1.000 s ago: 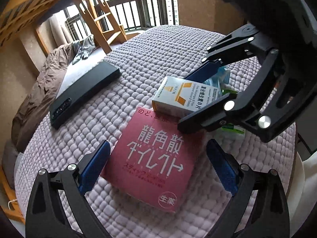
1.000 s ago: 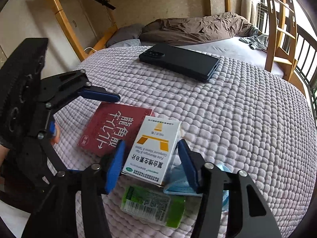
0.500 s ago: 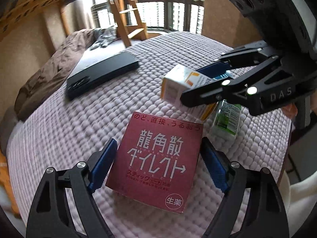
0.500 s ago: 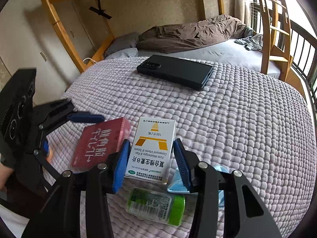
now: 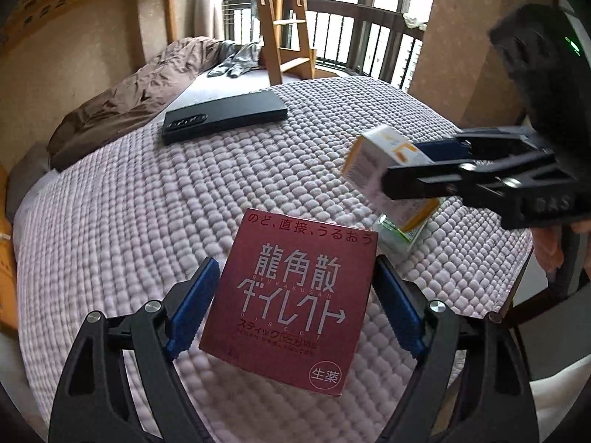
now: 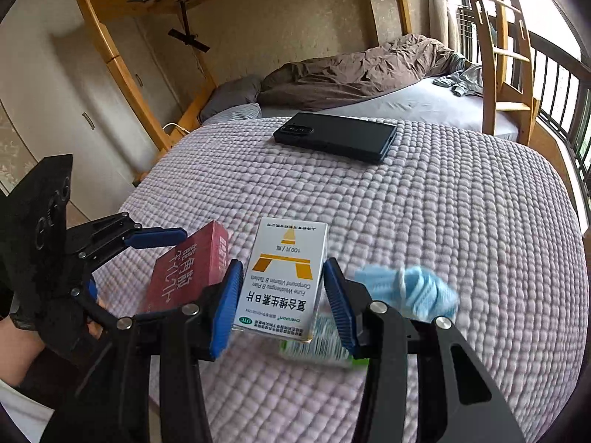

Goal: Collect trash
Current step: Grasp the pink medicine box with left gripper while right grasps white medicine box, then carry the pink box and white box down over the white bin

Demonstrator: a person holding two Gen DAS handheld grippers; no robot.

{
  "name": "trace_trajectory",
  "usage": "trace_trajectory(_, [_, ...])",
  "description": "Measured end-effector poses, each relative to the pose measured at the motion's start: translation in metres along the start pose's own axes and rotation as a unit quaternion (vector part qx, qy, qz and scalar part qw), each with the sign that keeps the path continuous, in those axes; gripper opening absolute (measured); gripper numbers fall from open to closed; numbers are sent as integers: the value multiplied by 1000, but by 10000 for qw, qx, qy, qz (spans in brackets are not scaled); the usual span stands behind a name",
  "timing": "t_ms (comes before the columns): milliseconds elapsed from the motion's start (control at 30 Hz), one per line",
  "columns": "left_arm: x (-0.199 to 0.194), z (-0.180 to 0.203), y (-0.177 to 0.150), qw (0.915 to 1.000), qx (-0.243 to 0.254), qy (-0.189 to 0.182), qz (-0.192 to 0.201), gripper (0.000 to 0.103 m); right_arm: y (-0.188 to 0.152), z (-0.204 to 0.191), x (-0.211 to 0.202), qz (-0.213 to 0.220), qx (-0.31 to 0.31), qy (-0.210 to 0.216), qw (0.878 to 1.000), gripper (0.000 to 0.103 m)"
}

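A red box with white Japanese lettering point(image 5: 295, 295) hangs tilted just above the lilac quilted cover point(image 5: 147, 221), and my left gripper point(image 5: 295, 260) is shut on its two sides. A white box with a yellow mark point(image 6: 286, 277) is raised off the cover with my right gripper point(image 6: 282, 263) shut on it. In the left wrist view that white box point(image 5: 373, 162) and the right gripper point(image 5: 406, 166) are at the right. A green packet point(image 6: 317, 343), blurred, lies under the white box. A crumpled blue face mask point(image 6: 410, 291) rests on the cover beside it.
A black phone point(image 6: 336, 140) lies flat at the far side of the cover. Beyond it is a bed with a brown duvet point(image 6: 351, 74), a wooden ladder point(image 5: 284, 22) and a balcony railing point(image 5: 362, 37). A person's hand point(image 6: 18, 347) shows at the lower left.
The left jaws narrowed onto the red box and lifted it off the cover, tilting it. The right gripper tightened on the white box and raised it, uncovering the blue mask.
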State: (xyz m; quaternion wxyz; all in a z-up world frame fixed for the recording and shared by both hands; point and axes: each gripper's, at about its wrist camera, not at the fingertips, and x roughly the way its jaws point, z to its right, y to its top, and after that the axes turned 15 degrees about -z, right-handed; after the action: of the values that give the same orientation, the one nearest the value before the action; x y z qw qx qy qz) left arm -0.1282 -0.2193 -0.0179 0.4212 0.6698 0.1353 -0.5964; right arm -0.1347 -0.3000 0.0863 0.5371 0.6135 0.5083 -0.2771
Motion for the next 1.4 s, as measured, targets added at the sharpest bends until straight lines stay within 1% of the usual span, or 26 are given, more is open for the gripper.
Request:
trace_trajectory(133, [-5,5,-7,9998,-171,-36,6,85,-17,-4,-12,19,23,5,10000,45])
trace_trajectory(467, [-20,22,-29,9993,-356,-87,33,85,-60,-17,-34,15,80,38,10000,45])
trace_trajectory(767, [-33,33,-46,9992,-393,-111,40,85,-86,-25,-48,27,109,49,9999,45])
trace_trajectory(1000, [-41,41,-59,9993,-351,-104,28,85,-101,-30,-53,-43,128,110,9998,45])
trace_trajectory(1400, [-53,54,-85,9996,-274,-73,-45,85,-132,-51,-59,-196,1,177,9996,45])
